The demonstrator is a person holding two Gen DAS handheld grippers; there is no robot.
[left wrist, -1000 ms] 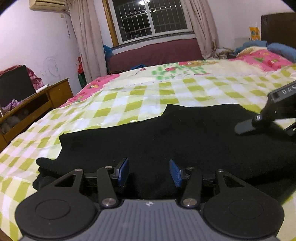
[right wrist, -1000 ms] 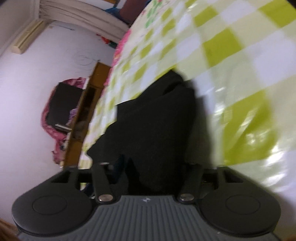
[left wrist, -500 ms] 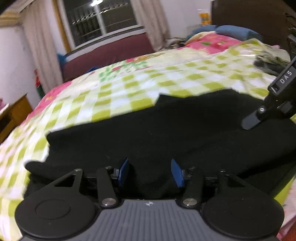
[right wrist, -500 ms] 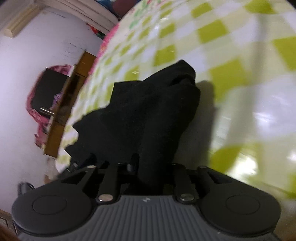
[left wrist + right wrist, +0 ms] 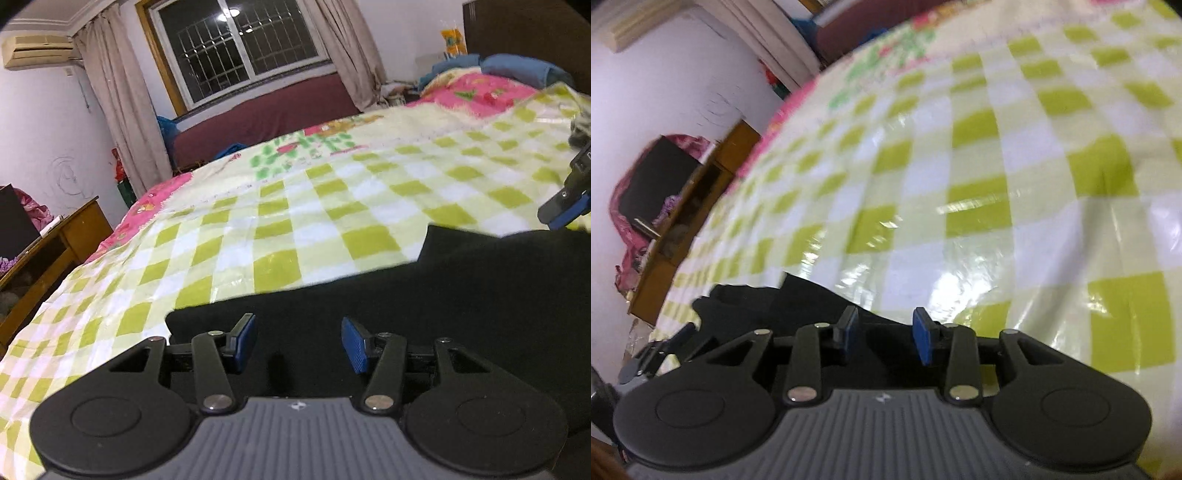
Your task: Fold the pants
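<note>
We see the black knit pants (image 5: 424, 306) lying flat on the bed's green-and-white checked glossy sheet (image 5: 280, 218), at its near edge. L gripper (image 5: 298, 341) hovers just over the cloth, blue-padded fingers (image 5: 246, 341) spread, nothing pinched. R gripper (image 5: 884, 339) sits above the pants' edge (image 5: 798, 299); its fingers are opening w/ a clear gap, gripping nothing. In the L wrist view, R gripper's finger (image 5: 563, 210) shows at far right, beside the cloth.

Left wrist view aimed low across the checked bedspread (image 5: 280, 236) toward the window (image 5: 240, 51), right wrist view tilted, held close above it, desk (image 5: 701, 206) and bedspread shared.
</note>
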